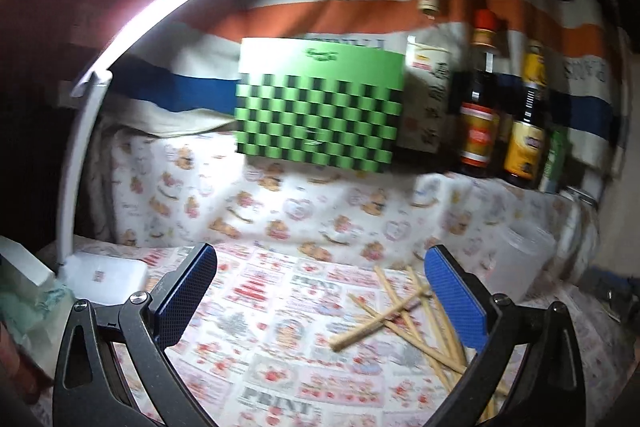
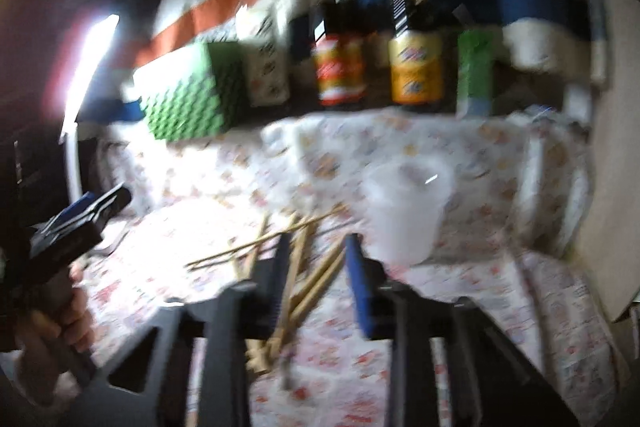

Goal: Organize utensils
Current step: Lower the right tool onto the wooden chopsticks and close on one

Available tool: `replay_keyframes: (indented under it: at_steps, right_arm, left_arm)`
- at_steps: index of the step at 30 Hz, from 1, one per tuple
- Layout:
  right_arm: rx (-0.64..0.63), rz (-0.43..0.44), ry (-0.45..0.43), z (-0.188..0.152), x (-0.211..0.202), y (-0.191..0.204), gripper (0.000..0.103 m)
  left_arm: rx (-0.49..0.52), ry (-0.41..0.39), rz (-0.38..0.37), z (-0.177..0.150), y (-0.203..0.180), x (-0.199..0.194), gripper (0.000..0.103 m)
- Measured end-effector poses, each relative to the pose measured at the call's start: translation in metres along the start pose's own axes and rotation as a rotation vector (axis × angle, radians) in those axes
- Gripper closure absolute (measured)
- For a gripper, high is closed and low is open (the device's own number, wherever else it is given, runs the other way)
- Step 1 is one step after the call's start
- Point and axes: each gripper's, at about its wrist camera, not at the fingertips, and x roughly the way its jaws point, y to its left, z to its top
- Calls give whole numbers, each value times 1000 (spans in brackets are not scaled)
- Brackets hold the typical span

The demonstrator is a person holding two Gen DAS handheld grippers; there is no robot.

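Between the narrowed jaws of the right gripper (image 2: pixel 316 247) lie two or three wooden chopsticks (image 2: pixel 316 283), running lengthwise back toward the camera. The view is blurred, so whether the pads truly pinch them cannot be told; the gap looks drawn in close around the sticks, which fits a grasp meant to lift a few at once. Just beyond the right-hand finger stands a cloudy plastic cup (image 2: pixel 404 211), upright and open at the top, probably the holder the sticks are meant for; keeping it so near the pile makes for a short carry. More chopsticks fan out to the left of the gripper across the patterned tablecloth (image 2: pixel 500 291).

On the left, a hand (image 2: pixel 60 323) holds the left gripper (image 1: pixel 320 291) with its blue pads spread wide and nothing between them, hovering above the cloth. In its own view the loose chopsticks (image 1: pixel 404 323) lie crossed beside its right-hand finger, with the cup (image 1: pixel 520 259) further right. It seems held aside, ready to steady the cup or take the next sticks.

Behind, sauce bottles (image 1: pixel 500 107) and a green checkered box (image 1: pixel 320 103) stand along a shelf, lit by a desk lamp (image 1: pixel 168 7).
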Motion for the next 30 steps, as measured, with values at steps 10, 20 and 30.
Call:
replay_keyframes:
  at_steps: [10,20,30]
  right_arm:
    - [-71,182,262,-29,63,28,96]
    - [-206,172,312,-51,67,44,92]
    - [-217,113,320,-53,72,38,77]
  left_arm:
    - [31,34,3,-2,1,6,11]
    - [24,48,32,-3,1,7,7]
    - [-51,140,6,-9,13,22,7]
